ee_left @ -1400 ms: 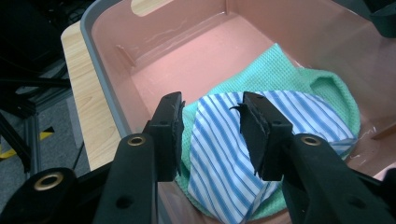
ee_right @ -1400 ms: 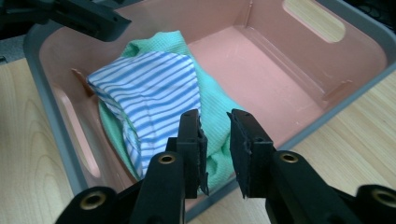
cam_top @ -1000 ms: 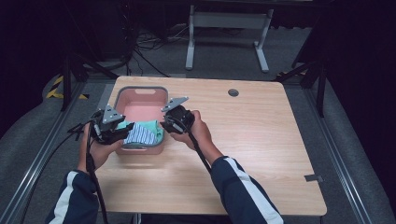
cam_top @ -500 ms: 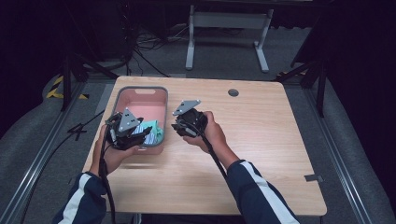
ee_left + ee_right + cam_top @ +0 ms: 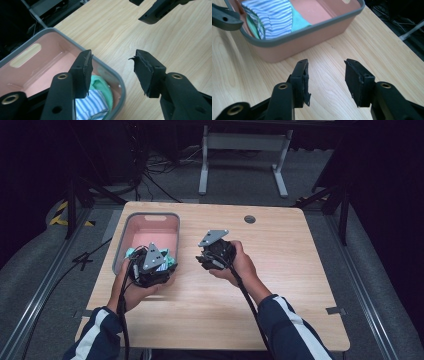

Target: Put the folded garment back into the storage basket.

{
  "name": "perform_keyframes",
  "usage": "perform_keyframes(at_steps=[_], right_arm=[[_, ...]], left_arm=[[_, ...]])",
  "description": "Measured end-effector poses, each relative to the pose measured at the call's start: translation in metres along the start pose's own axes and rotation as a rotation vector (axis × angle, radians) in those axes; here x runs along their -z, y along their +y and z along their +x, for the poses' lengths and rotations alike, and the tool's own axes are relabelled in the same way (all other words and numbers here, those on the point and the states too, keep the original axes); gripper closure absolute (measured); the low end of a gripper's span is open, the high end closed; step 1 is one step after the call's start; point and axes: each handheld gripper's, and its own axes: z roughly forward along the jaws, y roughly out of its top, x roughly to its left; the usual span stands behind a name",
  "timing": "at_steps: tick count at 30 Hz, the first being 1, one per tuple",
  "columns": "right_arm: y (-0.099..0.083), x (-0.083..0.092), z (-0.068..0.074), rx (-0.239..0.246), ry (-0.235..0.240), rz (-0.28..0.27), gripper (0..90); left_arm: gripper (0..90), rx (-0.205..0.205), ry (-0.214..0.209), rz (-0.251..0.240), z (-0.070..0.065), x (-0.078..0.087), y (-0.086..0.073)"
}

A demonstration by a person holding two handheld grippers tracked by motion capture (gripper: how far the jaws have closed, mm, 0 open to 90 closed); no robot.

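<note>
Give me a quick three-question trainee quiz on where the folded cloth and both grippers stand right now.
1. True or false: the striped cloth lies inside the pink bin.
2. What is between the right gripper pads? A) cloth B) nothing C) bin rim
3. Fill in: the left gripper hangs over the bin's near ____.

Key: 1 true. 2 B; its jaws have just been opening above the bare table. 3 corner; those jaws, too, have just been opening, with nothing gripped.

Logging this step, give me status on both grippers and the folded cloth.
Left hand-held gripper and right hand-held gripper open, empty, jaws just opened. Striped cloth in pink bin. Nothing in the way.
</note>
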Motion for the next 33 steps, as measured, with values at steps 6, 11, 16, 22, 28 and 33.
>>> perform_keyframes(at_steps=[6,11,16,22,28,33], right_arm=[[-0.013,0.007,-0.005,0.014,-0.010,0.018,47.7],[-0.026,0.013,-0.010,0.021,-0.029,0.029,43.1],[-0.043,0.019,-0.016,-0.001,-0.070,0.041,37.0],[-0.057,0.026,-0.020,-0.004,-0.081,0.049,33.8],[-0.080,0.033,-0.017,0.004,-0.087,0.063,31.4],[-0.100,0.036,-0.017,-0.003,-0.083,0.075,31.5]], left_arm=[[45.0,-0.031,-0.006,0.011,-0.016,-0.008,0.003],[40.4,-0.069,-0.022,0.016,-0.025,-0.012,0.005],[33.8,-0.102,-0.068,0.013,-0.041,-0.018,0.009],[33.0,-0.136,-0.091,0.031,-0.054,-0.024,0.010],[30.8,-0.161,-0.132,0.061,-0.064,-0.037,0.005],[29.5,-0.185,-0.152,0.102,-0.076,-0.049,-0.003]])
